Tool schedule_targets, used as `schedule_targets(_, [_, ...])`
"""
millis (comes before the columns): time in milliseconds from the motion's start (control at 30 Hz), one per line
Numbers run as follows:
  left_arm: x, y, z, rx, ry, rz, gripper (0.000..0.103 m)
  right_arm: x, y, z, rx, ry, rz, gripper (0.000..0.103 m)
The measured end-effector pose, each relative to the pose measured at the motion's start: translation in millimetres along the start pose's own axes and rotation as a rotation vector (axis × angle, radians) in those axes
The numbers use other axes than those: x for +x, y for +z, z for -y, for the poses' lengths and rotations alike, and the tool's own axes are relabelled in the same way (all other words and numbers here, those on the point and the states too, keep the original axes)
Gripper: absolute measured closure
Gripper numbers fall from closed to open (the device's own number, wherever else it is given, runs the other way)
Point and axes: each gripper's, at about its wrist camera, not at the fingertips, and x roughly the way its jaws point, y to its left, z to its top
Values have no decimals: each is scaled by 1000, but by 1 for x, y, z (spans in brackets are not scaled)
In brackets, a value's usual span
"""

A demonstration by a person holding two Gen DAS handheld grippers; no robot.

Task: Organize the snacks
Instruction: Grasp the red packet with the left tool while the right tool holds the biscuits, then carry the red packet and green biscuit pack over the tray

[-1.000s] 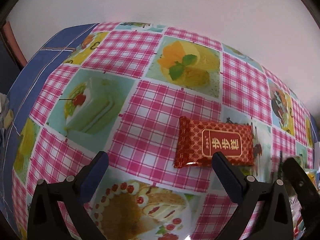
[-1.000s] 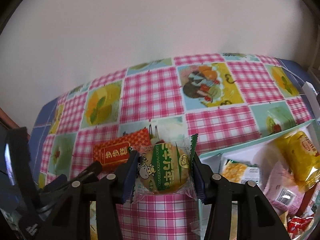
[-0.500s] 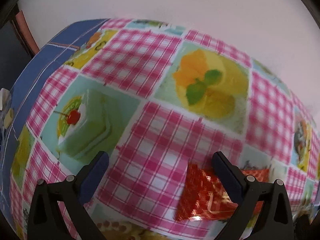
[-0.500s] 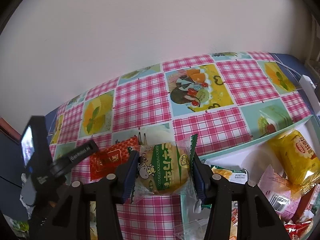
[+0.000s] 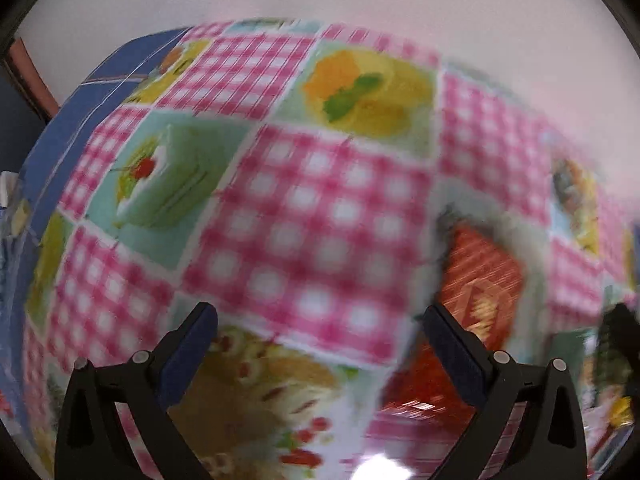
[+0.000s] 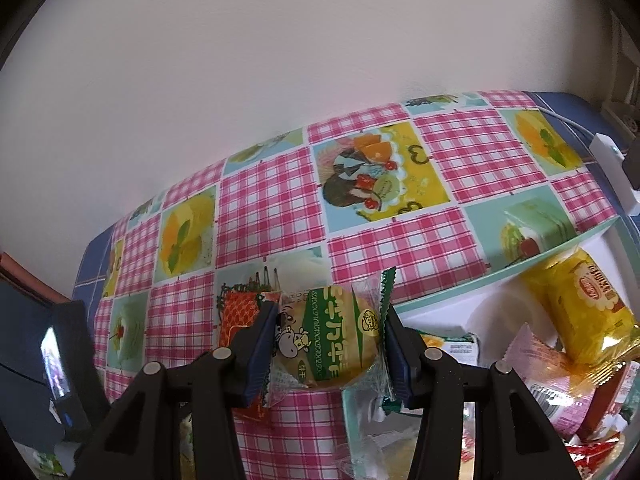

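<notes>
Meanwhile, bare tablecloth [image 6: 276, 204] stretches beyond the clamped cookie packet [image 6: 332, 338] to the wall [image 6: 280, 40].

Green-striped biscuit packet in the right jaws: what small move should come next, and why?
Probably carry the green-striped biscuit packet a little to the left and set it on the tablecloth by the red packet. The right gripper is shut on it above the cloth, beside the box of snacks, and the red one already lies there alone.

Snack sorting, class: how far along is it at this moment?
Done: one red packet lies out on the tablecloth. In hand: the right gripper clamps a green-labelled biscuit pack; the left gripper is open, empty. Left: a yellow pack and others remain in the box.
</notes>
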Motion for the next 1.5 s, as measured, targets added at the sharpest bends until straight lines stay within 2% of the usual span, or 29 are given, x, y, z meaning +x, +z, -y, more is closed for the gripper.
schedule_targets(100, [-7,-1,17,44,-53,37,1,-3,2,7,19,-2,6,50])
schedule_targets(233, [-8,-7,46,101,-120,36,1,-3,4,17,46,-11,2,50])
schedule_targets(333, [-8,-17,67,153,-128,35,2,-1,4,24,64,-17,-4,50])
schedule_targets(400, [-6,-23,81,183,-122,27,16,0,4,27,72,-19,-7,50])
schedule_targets(533, [-7,-31,97,238,-49,53,23,0,5,29,73,-20,-9,50])
schedule_targets(600, [-9,-32,99,231,-36,67,35,0,5,28,66,-23,-12,50])
schedule_targets(667, [-10,-28,91,209,-20,83,45,0,4,27,60,-25,-15,50])
schedule_targets(900, [-15,-27,55,97,15,103,54,-1,3,22,31,-34,-30,50])
schedule_targets(1033, [-9,-24,31,61,17,92,56,-4,1,19,13,-45,-39,50])
schedule_targets(1167, [-14,-30,23,21,-10,84,56,-11,-2,16,-6,-57,-47,50])
schedule_targets(1500, [-23,-36,-14,-101,-64,-5,57,-41,-15,13,-24,-72,-65,50])
